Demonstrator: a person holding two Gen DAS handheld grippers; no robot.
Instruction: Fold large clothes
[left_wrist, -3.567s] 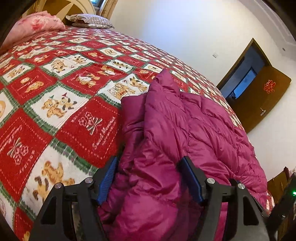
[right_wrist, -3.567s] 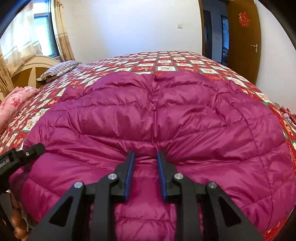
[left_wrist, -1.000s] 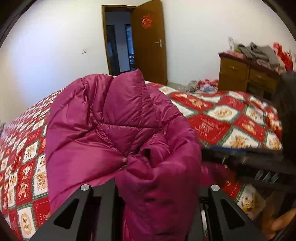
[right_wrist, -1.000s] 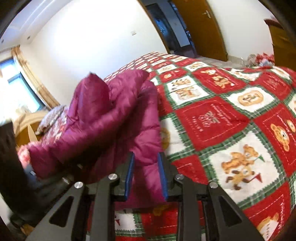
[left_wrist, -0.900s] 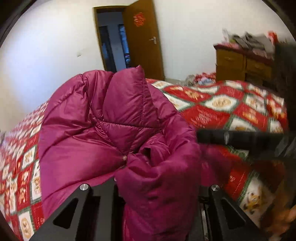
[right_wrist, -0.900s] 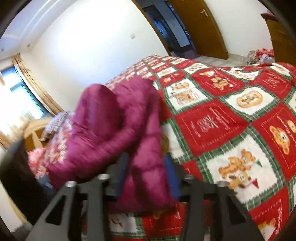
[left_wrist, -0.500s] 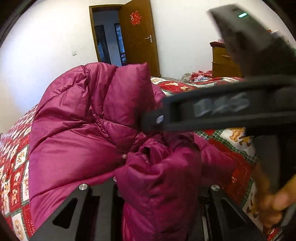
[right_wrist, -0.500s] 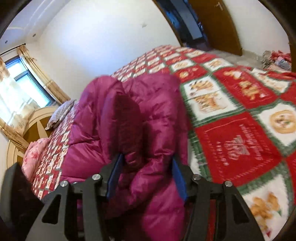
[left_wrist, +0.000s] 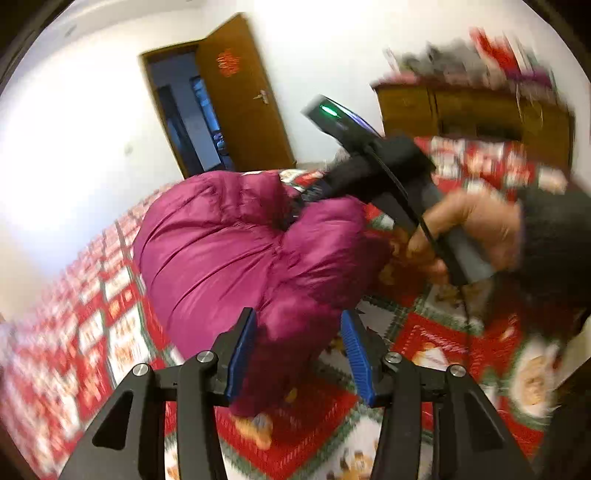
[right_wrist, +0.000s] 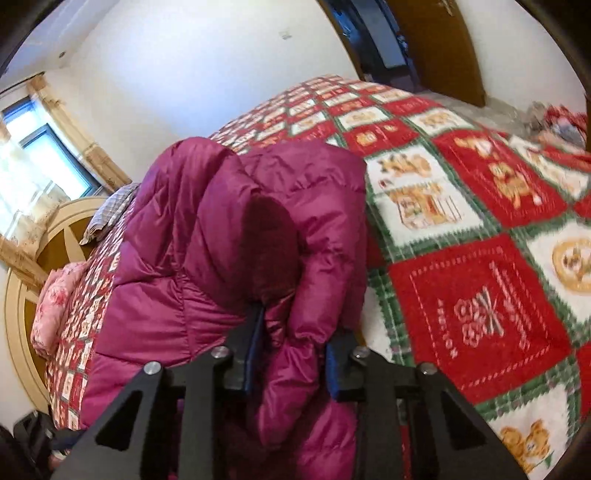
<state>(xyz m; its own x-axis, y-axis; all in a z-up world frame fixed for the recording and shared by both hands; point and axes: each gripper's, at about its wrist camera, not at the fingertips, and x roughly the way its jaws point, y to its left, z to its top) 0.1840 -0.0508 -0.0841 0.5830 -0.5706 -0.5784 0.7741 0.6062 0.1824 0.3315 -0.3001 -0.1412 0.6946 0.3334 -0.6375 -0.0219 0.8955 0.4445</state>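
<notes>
- Left gripper: the jaws have just been opening. The blue pads now stand apart, and a fold of the magenta down jacket hangs between them. One second ago the same jaws were buried in the bunched fabric. Contact between pads and fabric is not clear: the left pad lies at the fabric edge, the right pad shows a gap.
- Right gripper: the jaws have just been closing. The pads are clamped on a hanging fold of the jacket. Half a second ago the pads stood wider around that fold.
- Jacket location: bunched on the bedspread, a red, white and green patchwork with bear motifs, near the edge of the bed. The right gripper lifts one part of it.
- Left wrist view: the right hand grips its tool handle above the jacket. The view is motion-blurred and now shows more bedspread than half a second ago.
- Background: brown door, wooden dresser, headboard.
- Writing: a red emblem on the door, unreadable. Script on the red bedspread squares is too blurred to read.
</notes>
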